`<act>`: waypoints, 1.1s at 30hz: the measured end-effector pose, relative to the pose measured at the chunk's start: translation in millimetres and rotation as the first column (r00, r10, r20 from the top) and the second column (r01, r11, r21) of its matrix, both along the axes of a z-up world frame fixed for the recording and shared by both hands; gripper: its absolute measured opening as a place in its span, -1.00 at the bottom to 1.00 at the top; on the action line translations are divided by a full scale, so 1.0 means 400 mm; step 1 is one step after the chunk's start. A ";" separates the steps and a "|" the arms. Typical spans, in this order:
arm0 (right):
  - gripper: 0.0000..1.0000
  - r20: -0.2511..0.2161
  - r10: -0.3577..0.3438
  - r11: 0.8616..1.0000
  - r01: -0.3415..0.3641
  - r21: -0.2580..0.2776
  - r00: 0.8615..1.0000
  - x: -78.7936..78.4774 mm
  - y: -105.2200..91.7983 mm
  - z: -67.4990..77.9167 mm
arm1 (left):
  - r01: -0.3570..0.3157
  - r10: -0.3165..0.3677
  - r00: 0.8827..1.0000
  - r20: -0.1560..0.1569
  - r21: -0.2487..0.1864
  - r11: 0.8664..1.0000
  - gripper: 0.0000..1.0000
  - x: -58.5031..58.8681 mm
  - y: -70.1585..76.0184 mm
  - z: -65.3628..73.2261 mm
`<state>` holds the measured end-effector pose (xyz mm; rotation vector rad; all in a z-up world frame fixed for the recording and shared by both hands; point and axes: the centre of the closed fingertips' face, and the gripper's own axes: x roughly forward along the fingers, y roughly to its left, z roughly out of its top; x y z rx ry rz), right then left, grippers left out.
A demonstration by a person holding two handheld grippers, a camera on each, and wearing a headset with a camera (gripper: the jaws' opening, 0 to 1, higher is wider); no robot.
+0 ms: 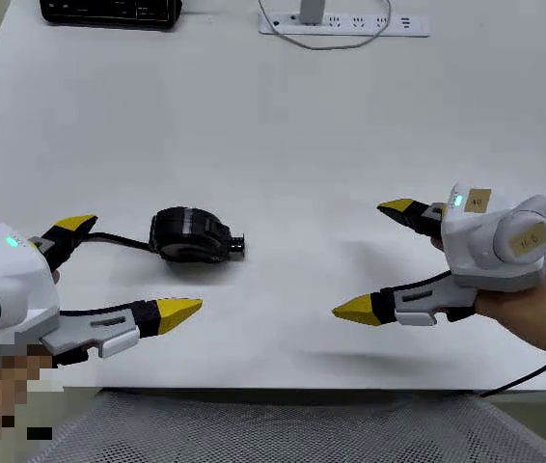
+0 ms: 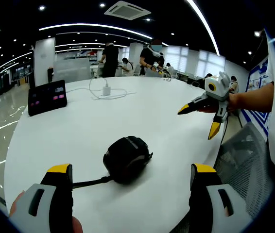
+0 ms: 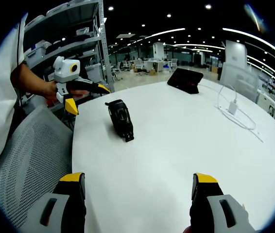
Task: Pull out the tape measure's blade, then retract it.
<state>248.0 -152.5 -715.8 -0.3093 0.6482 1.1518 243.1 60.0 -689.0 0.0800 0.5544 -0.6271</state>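
Two open grippers hover on either side of a black tape measure on a white table.

The tape (image 1: pixel 191 235) lies left of centre on the table (image 1: pixel 302 125), blade wound in (just the hook tip shows at its right end), with a black strap trailing left. The left gripper (image 1: pixel 130 265) has its jaws spread wide and empty, the tape just ahead of them. The right gripper (image 1: pixel 371 258), equally wide and empty, is well apart to the right. A power strip (image 1: pixel 345 23) lies at the far edge.
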 end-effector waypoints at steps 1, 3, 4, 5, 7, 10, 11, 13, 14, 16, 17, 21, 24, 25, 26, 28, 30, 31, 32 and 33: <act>0.81 0.001 -0.002 1.000 0.002 -0.002 1.000 -0.003 -0.004 0.000 | 0.002 -0.002 1.000 0.001 0.003 1.000 0.98 0.000 0.003 0.000; 0.82 -0.001 -0.006 1.000 0.006 -0.001 1.000 -0.007 -0.008 0.001 | 0.005 -0.005 1.000 0.002 0.008 1.000 0.98 -0.002 0.007 0.000; 0.83 0.004 -0.008 1.000 0.008 -0.002 1.000 -0.009 -0.012 0.002 | 0.008 -0.008 1.000 0.001 0.010 1.000 0.98 -0.003 0.009 -0.001; 0.84 0.002 -0.011 1.000 0.011 -0.002 1.000 -0.011 -0.015 0.002 | 0.009 -0.009 1.000 0.002 0.014 1.000 0.98 -0.003 0.011 -0.001; 0.85 0.002 -0.018 1.000 0.018 -0.003 1.000 -0.016 -0.023 0.003 | 0.017 -0.017 1.000 0.005 0.024 1.000 0.98 -0.006 0.014 -0.001; 0.87 0.002 -0.027 1.000 0.027 0.004 1.000 -0.024 -0.031 0.005 | 0.024 -0.024 1.000 0.006 0.034 0.999 0.98 -0.011 0.017 -0.001; 0.87 0.004 -0.026 1.000 0.026 0.004 1.000 -0.027 -0.034 0.005 | 0.027 -0.027 1.000 0.006 0.035 0.999 0.98 -0.012 0.018 -0.001; 0.88 0.004 -0.031 1.000 0.031 0.001 1.000 -0.032 -0.042 0.001 | 0.039 -0.040 0.999 0.012 0.057 0.998 0.98 -0.016 0.021 -0.004; 0.89 -0.002 -0.033 0.999 0.033 -0.002 0.999 -0.036 -0.046 -0.003 | 0.049 -0.050 0.999 0.012 0.071 0.996 0.98 -0.020 0.021 -0.008; 0.91 0.007 -0.037 0.999 0.037 -0.001 0.999 -0.038 -0.051 -0.002 | 0.049 -0.050 0.999 0.008 0.065 0.997 0.98 -0.022 0.021 -0.008; 0.91 0.003 -0.040 0.999 0.040 0.003 0.999 -0.039 -0.053 -0.001 | 0.051 -0.051 0.999 0.006 0.065 0.997 0.98 -0.023 0.021 -0.008; 0.94 -0.001 -0.051 0.999 0.051 0.004 0.999 -0.043 -0.064 -0.002 | 0.064 -0.065 0.998 0.006 0.074 0.995 0.98 -0.027 0.023 -0.008; 0.92 -0.005 -0.057 0.998 0.057 0.006 0.998 -0.048 -0.071 -0.001 | 0.070 -0.071 0.997 0.004 0.079 0.994 0.98 -0.029 0.029 -0.008; 0.91 -0.008 -0.059 0.998 0.059 0.007 0.998 -0.050 -0.071 -0.001 | 0.070 -0.071 0.997 0.004 0.080 0.994 0.98 -0.030 0.030 -0.008; 0.91 -0.005 -0.062 0.998 0.062 0.002 0.998 -0.051 -0.074 -0.002 | 0.072 -0.072 0.997 0.003 0.078 0.994 0.98 -0.030 0.031 -0.007; 0.91 -0.009 -0.066 0.998 0.066 0.004 0.998 -0.052 -0.076 -0.001 | 0.075 -0.075 0.997 0.002 0.082 0.994 0.98 -0.031 0.034 -0.009; 0.88 -0.011 -0.074 0.997 0.074 0.000 0.997 -0.053 -0.079 0.000 | 0.080 -0.080 0.997 0.002 0.086 0.993 0.98 -0.033 0.034 -0.010; 0.87 -0.014 -0.075 0.997 0.075 0.002 0.997 -0.054 -0.080 0.001 | 0.082 -0.083 0.997 0.001 0.090 0.993 0.98 -0.035 0.034 -0.010; 0.87 -0.020 -0.080 0.997 0.081 0.006 0.997 -0.054 -0.081 0.002 | 0.086 -0.087 0.996 0.002 0.097 0.992 0.98 -0.036 0.035 -0.011; 0.86 -0.021 -0.083 0.997 0.083 0.005 0.996 -0.053 -0.082 0.001 | 0.089 -0.090 0.996 0.002 0.099 0.991 0.98 -0.037 0.036 -0.012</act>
